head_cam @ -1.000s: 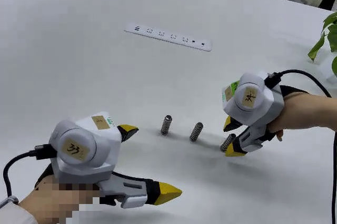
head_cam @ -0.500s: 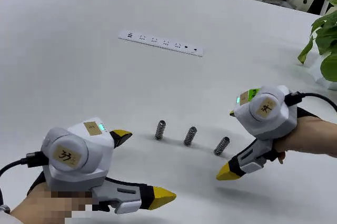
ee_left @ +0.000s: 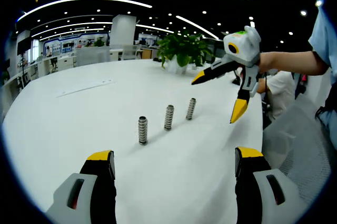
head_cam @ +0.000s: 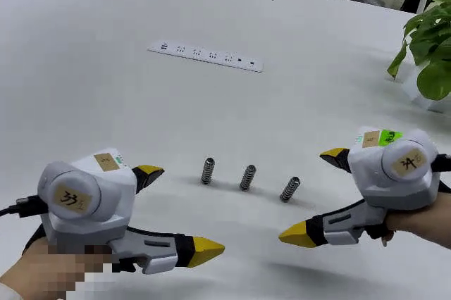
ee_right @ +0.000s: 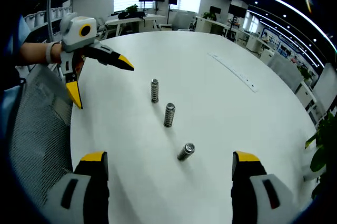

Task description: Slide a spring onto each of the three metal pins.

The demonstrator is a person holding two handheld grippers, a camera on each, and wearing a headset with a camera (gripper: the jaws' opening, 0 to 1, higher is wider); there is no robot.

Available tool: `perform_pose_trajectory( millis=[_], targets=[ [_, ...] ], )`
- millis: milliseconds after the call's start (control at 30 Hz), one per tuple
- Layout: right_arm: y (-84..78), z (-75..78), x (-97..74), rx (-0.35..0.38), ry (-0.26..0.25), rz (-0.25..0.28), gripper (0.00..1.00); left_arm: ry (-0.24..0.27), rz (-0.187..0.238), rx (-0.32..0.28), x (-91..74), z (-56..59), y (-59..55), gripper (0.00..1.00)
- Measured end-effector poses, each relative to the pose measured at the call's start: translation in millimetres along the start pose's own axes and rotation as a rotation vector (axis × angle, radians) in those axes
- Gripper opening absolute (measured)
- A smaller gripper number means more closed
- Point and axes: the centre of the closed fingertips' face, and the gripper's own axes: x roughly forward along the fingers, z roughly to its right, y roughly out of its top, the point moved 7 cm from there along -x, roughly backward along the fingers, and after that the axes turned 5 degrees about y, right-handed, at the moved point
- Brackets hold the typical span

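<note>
**Three springs upright between two spread tongs**

In the head view the row of springs (head_cam: 247, 177) stands between our two hands, running roughly from 9 o'clock to 3 o'clock across the tabletop (head_cam: 106, 89). From the left tongs (head_cam: 180, 208) the row lies at about 2 o'clock. From the right tongs (head_cam: 311, 193) it lies at about 10 o'clock. The left-end spring (head_cam: 207, 171) is nearer the left tongs and the right-end spring (head_cam: 289, 189) is nearer the right tongs. Each spring's long axis is upright, off the tabletop. Both tongs are spread wide and carry nothing, and neither touches a spring.

We count three springs, two tongs, one power strip (head_cam: 206, 55) at 12 o'clock and one plant (head_cam: 426, 53) at 2 o'clock. The coils hide the pins, so we cannot tell how they sit. We judge that each spring is already seated, so the coming move needs a clear way out rather than a grasp.
</note>
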Motion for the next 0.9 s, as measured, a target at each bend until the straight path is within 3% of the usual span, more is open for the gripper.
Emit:
perform_pose_trajectory(
  millis=[500,900],
  targets=[
    [-26.0,-38.7,-20.8,0.106,-0.027,0.082,0.99,0.014,-0.013,0.010,-4.5,-5.6,0.7,0.97],
    [-42.4,-55.9,-33.0,0.179,-0.047,0.125,0.99,0.028,-0.024,0.023,-10.1,-2.2,3.7,0.96]
  ],
)
